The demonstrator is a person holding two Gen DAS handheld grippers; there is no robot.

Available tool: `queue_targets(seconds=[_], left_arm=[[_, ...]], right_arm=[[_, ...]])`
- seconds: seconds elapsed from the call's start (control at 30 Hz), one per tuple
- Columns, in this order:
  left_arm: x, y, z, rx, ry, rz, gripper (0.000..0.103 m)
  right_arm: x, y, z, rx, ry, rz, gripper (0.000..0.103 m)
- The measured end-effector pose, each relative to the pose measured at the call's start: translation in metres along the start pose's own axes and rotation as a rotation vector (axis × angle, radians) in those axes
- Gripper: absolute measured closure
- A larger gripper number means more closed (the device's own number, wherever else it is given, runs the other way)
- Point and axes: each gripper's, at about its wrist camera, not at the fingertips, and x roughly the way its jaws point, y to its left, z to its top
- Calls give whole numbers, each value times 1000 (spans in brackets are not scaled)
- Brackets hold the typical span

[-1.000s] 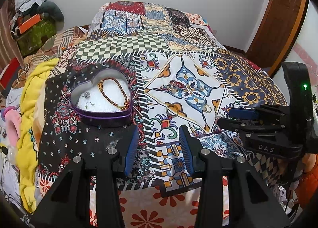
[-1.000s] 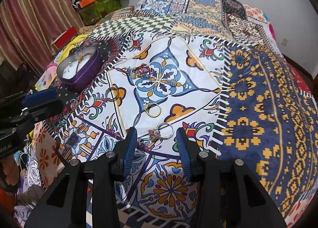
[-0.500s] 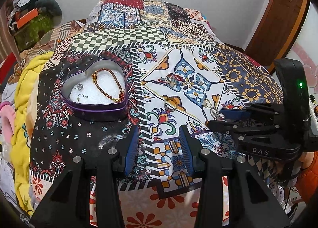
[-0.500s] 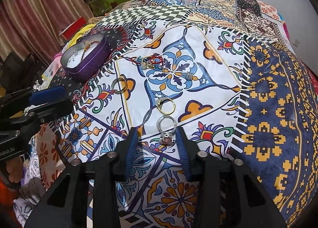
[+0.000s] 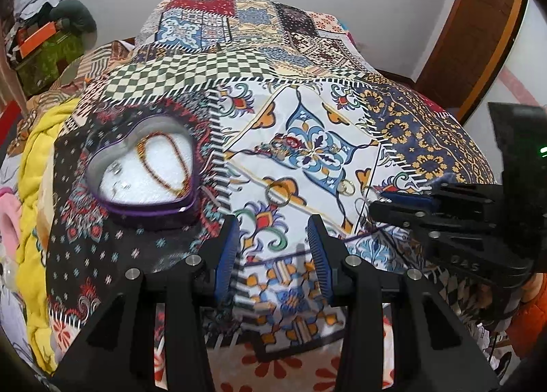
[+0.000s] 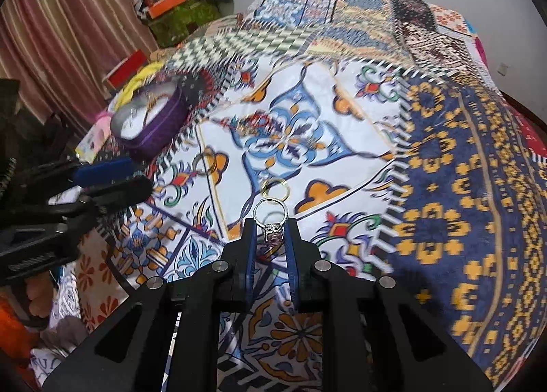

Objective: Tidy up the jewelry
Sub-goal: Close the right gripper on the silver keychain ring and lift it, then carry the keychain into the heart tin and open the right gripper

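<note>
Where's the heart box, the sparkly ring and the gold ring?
heart box (image 5: 143,202), left wrist view, purple front wall.
sparkly ring (image 6: 271,233), right wrist view, its stone.
gold ring (image 6: 286,188), right wrist view, right edge of band.

Bed (image 5: 427,139) covered by patchwork quilt. On it: purple heart-shaped tin (image 5: 147,173) at left, holding necklace; gold ring (image 6: 275,187) and second ring (image 6: 205,163) lying loose on white floral panel; tangled beaded pieces (image 6: 249,123) near panel centre.
</note>
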Motion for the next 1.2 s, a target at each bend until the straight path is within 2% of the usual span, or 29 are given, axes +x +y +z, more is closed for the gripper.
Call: queue_targets(seconds=[0.13, 0.27, 0.43, 0.53, 0.6, 0.8, 1.2], left_arm=[[15, -6, 7, 25, 14, 11, 62], [32, -14, 12, 59, 25, 54, 65], [52, -15, 14, 66, 56, 68, 79], [55, -16, 15, 65, 50, 71, 83], [54, -16, 16, 57, 51, 42, 83], [47, -19, 16, 59, 37, 38, 83], [-5, -13, 27, 38, -80, 45, 83]], right_arm=[[-14, -8, 4, 22, -50, -12, 89], [-22, -16, 9, 42, -85, -15, 89], [-24, -21, 11, 50, -105, -22, 89], [-24, -23, 11, 54, -109, -19, 89], [-24, -23, 11, 57, -111, -17, 89], [-31, -23, 13, 58, -128, -21, 89], [-53, -9, 29, 47, -205, -29, 89]])
